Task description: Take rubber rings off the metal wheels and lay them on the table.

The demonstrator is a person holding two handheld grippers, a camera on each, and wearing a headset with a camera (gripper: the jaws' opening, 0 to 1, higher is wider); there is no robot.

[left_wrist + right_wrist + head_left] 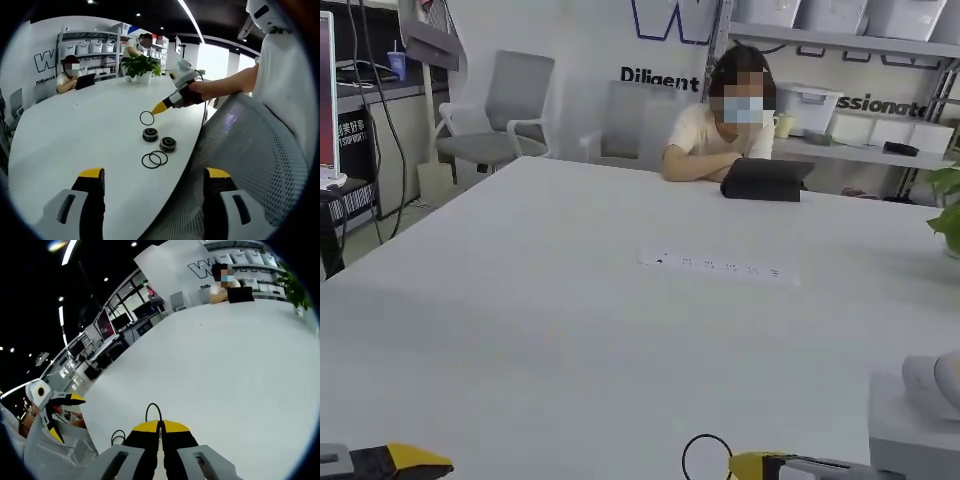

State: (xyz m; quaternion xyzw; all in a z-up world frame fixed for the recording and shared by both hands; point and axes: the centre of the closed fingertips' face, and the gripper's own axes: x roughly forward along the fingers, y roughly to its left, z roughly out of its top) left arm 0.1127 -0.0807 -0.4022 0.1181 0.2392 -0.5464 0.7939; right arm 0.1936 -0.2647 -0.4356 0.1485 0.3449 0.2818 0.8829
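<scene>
While right gripper [160, 426] is clamped shut on one rubber ring [153, 405] low over surface [75, 130], left gripper [155, 173] gapes wide, empty; 2 metal wheels [150, 134] sit mid-surface w/ 2 loose rings [155, 160] just beside.

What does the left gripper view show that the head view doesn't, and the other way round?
Left gripper view: two metal wheels, with two loose rings lying near them. Head view: a power strip and a grey chair. Both: the white table, the seated person with a tablet, and the rubber ring at the right claw tip.
</scene>
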